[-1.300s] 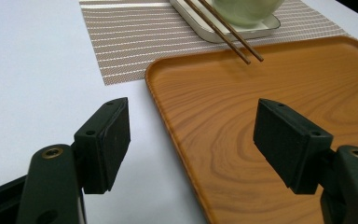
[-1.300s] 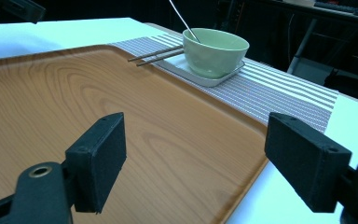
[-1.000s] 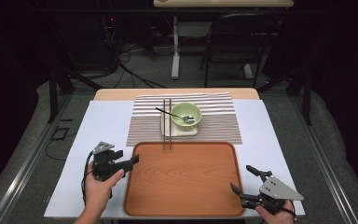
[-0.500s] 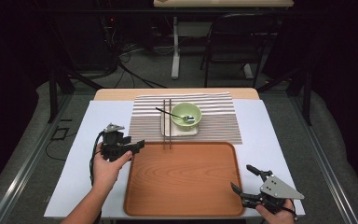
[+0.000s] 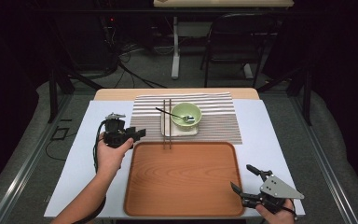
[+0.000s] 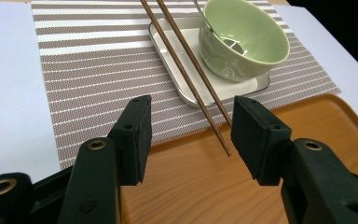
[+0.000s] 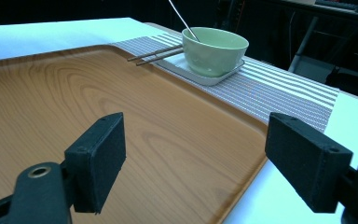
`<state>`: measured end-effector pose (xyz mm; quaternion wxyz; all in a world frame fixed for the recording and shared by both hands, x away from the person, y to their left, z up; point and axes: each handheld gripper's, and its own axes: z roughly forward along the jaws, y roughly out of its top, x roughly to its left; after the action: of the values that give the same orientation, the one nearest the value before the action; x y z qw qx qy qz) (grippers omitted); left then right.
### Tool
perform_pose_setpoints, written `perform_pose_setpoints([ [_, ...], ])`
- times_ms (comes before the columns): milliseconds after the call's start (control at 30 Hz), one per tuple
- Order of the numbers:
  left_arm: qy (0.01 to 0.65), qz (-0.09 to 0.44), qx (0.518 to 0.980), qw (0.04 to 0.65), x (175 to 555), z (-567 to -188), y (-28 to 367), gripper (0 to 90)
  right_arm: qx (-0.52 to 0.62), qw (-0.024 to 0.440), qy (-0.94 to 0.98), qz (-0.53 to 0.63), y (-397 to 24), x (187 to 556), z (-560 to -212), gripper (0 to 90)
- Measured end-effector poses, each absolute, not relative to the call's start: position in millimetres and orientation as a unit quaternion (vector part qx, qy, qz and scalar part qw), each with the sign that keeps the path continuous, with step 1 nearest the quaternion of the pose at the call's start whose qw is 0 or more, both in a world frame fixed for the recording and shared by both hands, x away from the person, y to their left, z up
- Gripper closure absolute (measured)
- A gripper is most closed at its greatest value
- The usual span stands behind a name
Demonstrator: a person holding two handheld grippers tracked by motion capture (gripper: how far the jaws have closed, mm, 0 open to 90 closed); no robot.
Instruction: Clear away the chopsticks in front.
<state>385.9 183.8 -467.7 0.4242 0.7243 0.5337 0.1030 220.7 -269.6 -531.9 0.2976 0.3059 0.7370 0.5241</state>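
Left gripper (image 5: 137,134) hangs over the near left corner of the striped placemat (image 5: 214,119), just beyond the far left corner of the wooden tray (image 5: 182,175). Its jaws have just been closing and stand partly spread, with nothing pressed between the pads. In the left gripper view the near tips of the chopsticks (image 6: 191,70) lie just ahead of the gap between the jaws, apart from both pads.

The chopsticks run near to far along the left edge of the white dish (image 5: 168,129), their near tips reaching over the tray's far rim. On the dish stands the green bowl (image 5: 185,114), upright, with a spoon (image 5: 175,115) resting in it, handle leaning left.

The tray lies at centre near.

Right gripper (image 5: 247,184) sits at the tray's near right corner, jaws spread wide and holding nothing; the left jaw is over the tray, the right over the white table cover (image 5: 81,154).
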Motion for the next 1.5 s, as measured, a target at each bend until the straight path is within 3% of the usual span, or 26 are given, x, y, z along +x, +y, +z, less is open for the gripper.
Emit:
perform_pose_setpoints([
  [500, 0.549, 0.086, 0.713, 0.429, 422, -475, 170, 50.3, 0.305, 0.278, 0.72, 0.557, -271, 222, -532, 17.6],
  [1033, 0.576, 0.062, 0.711, 0.399, 460, -490, 152, 59.1, 0.295, 0.275, 0.724, 0.559, -270, 221, -532, 15.4],
  [1500, 0.584, 0.063, 0.721, 0.368, 484, -502, 127, 72.8, 0.294, 0.268, 0.723, 0.565, -273, 221, -532, 16.4],
])
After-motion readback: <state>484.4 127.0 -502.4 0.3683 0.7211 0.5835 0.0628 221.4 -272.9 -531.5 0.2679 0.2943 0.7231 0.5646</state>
